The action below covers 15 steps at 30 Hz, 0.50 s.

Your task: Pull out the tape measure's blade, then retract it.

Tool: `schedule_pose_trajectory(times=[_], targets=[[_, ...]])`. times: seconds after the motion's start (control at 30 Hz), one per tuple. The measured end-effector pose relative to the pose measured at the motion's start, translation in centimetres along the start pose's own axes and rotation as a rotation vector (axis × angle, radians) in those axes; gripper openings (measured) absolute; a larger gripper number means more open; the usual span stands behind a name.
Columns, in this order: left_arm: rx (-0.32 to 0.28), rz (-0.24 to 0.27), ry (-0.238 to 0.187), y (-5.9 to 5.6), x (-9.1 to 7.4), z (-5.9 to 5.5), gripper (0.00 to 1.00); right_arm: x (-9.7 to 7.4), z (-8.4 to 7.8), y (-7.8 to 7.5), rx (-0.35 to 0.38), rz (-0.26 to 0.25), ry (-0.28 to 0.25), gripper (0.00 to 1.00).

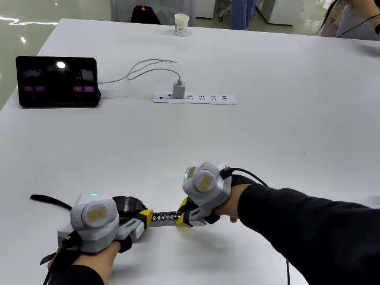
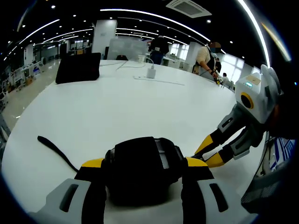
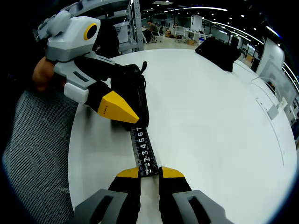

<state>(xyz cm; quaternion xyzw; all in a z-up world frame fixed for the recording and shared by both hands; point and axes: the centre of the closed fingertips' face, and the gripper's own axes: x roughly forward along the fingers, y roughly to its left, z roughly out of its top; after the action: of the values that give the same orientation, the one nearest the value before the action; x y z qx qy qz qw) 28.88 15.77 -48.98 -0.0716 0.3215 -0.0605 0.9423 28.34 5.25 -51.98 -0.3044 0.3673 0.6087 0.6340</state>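
One tape measure (image 2: 140, 156) between left gripper (image 2: 145, 164) fingers (image 2: 91, 189), blade end (image 3: 146, 167) in right gripper (image 3: 149, 174)

Your left gripper (image 1: 141, 217) clamps the tape measure case (image 1: 129, 208), jaws wide around it. Your right gripper (image 1: 181, 218) faces it, tips close together, pinching the blade (image 1: 163, 218) end. Both wrists low.

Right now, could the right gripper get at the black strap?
Probably not: the right gripper is shut on the blade, and the left gripper with the case sits between it and the strap.
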Motion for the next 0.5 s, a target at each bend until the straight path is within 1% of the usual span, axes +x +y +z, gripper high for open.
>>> schedule_pose_trajectory(times=[0.5], targets=[[-0.006,-0.002,0.002,-0.01,-0.05,0.01,0.60,0.86,1.00,0.18,0.009,0.013,-0.023,0.11]])
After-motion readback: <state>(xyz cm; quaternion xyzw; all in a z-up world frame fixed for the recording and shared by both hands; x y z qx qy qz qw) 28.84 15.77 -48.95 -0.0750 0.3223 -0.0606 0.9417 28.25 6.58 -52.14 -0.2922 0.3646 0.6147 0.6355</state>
